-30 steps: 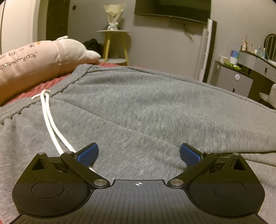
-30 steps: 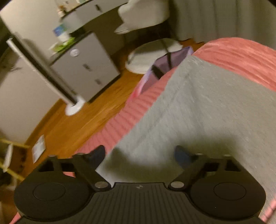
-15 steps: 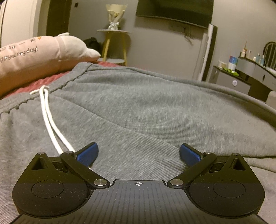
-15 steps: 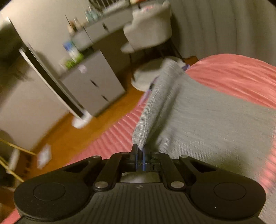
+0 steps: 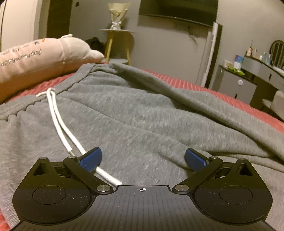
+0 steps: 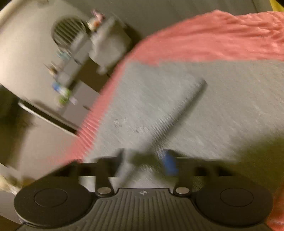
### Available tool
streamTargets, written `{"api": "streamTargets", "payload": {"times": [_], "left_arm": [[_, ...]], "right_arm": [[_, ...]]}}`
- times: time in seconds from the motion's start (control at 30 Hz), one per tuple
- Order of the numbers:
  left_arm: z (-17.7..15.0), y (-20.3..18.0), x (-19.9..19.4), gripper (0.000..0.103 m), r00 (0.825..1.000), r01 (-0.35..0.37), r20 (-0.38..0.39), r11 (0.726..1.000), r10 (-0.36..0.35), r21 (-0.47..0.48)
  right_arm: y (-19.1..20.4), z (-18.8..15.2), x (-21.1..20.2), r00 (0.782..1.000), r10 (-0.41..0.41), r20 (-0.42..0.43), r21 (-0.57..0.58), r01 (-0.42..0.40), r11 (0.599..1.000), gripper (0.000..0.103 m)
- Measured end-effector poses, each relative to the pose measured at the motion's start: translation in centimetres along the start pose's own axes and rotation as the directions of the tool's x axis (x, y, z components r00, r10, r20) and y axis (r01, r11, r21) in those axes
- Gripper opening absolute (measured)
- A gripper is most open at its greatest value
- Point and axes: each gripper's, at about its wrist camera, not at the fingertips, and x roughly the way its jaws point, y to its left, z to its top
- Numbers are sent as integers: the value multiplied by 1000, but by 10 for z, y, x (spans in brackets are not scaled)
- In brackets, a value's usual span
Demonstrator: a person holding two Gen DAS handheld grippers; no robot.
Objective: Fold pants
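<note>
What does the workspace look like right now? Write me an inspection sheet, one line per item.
Surface: bed with a red ribbed cover.
Job's things: grey pants spread on the cover, waistband toward the pillow; a loose fold of pant leg lies across them in the blurred right view.
Clutter: pink plush pillow at the bed's far left.
Grippers: left gripper open, low over the pants; right gripper opening, nothing pinched, fold between its fingers.
Cables: none; a white drawstring runs under the left gripper's finger.
Surroundings: yellow stool with bouquet, wall TV, grey cabinet.
</note>
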Motion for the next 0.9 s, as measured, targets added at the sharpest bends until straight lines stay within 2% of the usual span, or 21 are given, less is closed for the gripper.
{"api": "streamTargets", "payload": {"times": [0.07, 0.1, 0.17, 0.2, 0.23, 0.3, 0.37, 0.4, 0.43, 0.57, 0.6, 0.63, 0.73, 0.8, 0.87, 0.9], "left_arm": [[2, 0, -2, 103, 1000, 0, -11, 1000, 0, -5], [5, 1, -4, 103, 1000, 2, -22, 1000, -2, -17], [16, 7, -9, 103, 999, 22, -30, 996, -25, -85], [25, 13, -13, 103, 998, 48, -19, 986, -52, -158], [35, 20, -14, 103, 996, 83, -4, 968, -87, -235], [59, 29, -5, 103, 987, 149, -8, 922, -163, -356], [81, 32, 12, 102, 979, 178, -17, 898, -202, -403], [94, 32, 24, 97, 977, 183, -24, 893, -211, -411], [105, 31, 34, 87, 976, 184, -33, 894, -216, -408], [132, 27, 85, 75, 972, 133, -123, 903, -199, -410], [135, 27, 97, 69, 969, 124, -144, 900, -200, -418], [137, 26, 108, 67, 964, 122, -163, 897, -208, -425], [140, 29, 138, 67, 951, 115, -204, 877, -233, -466], [140, 30, 155, 66, 939, 115, -228, 861, -257, -496], [139, 27, 163, 52, 939, 112, -232, 862, -255, -495], [141, 25, 164, 25, 937, 112, -239, 869, -254, -482]], "right_arm": [[-2, 1, 11, 1000, -24, -14, -12, 24, 1000, 86], [-5, 0, 19, 999, -8, -34, 2, 8, 1000, 82], [-11, 4, 35, 999, 21, -47, 32, -20, 999, 61], [-14, 8, 42, 998, 36, -45, 39, -34, 999, 39], [-13, 8, 41, 998, 47, -47, 52, -45, 998, 25], [-23, 6, 42, 996, 82, -44, 97, -78, 992, 22], [-25, 6, 51, 993, 114, -44, 131, -107, 986, 22], [-22, 6, 56, 991, 122, -52, 138, -114, 984, 22], [-23, 6, 55, 991, 126, -54, 138, -118, 983, 23], [-16, 7, 61, 989, 137, -48, 99, -132, 986, 22], [-14, 8, 61, 990, 134, -44, 86, -130, 988, 15], [-16, 6, 56, 990, 135, -40, 77, -132, 988, 8], [-19, 8, 52, 988, 151, -43, 75, -147, 986, 8], [-23, 8, 52, 987, 154, -54, 85, -149, 985, 13], [-27, 8, 55, 986, 150, -68, 104, -143, 984, 13], [-28, 8, 56, 986, 154, -65, 114, -146, 983, 13]]}}
